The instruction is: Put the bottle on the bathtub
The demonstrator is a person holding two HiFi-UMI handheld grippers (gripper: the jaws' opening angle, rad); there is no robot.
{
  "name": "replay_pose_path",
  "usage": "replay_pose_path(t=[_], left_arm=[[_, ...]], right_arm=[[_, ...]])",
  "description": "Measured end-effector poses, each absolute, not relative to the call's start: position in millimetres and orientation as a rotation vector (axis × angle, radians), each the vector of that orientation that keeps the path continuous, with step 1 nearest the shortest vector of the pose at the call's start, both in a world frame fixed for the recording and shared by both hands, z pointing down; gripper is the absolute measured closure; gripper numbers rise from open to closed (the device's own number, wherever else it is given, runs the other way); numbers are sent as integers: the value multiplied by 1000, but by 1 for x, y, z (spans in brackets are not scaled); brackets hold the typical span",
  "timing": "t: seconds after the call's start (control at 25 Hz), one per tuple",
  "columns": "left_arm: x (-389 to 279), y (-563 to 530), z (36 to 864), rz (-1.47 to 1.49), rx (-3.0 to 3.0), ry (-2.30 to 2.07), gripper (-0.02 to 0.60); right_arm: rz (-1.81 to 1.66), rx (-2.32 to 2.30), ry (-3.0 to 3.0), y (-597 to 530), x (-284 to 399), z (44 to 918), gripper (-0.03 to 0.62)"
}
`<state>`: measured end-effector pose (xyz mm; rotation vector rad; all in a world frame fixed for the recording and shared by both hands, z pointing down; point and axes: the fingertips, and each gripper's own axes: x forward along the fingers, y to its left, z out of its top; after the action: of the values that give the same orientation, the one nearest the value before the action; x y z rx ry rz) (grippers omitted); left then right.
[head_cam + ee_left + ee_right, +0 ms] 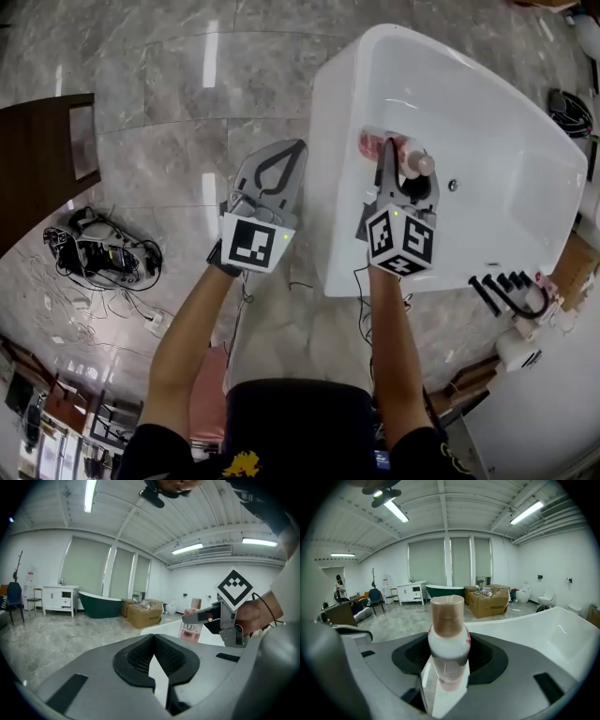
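My right gripper (397, 157) is shut on a white and pink bottle (411, 162) with a brownish cap, and holds it over the near left rim of the white bathtub (345, 89). In the right gripper view the bottle (446, 641) stands upright between the jaws of the right gripper (446, 660), with the bathtub (548, 625) to the right. My left gripper (289, 155) hangs over the floor just left of the tub, its jaws together and nothing in them. From the left gripper view, past the left gripper (153, 641), I see the bottle (191, 630) in the right gripper (199, 617).
A tangle of cables and devices (101, 251) lies on the marble floor at the left, beside dark wooden furniture (42, 155). Black tools (511, 289) lie right of the tub. Further off stand a green bathtub (98, 606), a cardboard box (490, 601) and a white cabinet (58, 598).
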<state>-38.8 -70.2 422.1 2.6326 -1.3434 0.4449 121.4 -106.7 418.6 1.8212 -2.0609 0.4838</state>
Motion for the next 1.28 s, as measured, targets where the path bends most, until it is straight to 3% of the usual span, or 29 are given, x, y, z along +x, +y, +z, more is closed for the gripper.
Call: replay_pose_path(t=[1.28], left_arm=[[-26,-91,469,349,2586,-1328,563]], right_arm=[[313,1823,-2055,-125,105,445,361]])
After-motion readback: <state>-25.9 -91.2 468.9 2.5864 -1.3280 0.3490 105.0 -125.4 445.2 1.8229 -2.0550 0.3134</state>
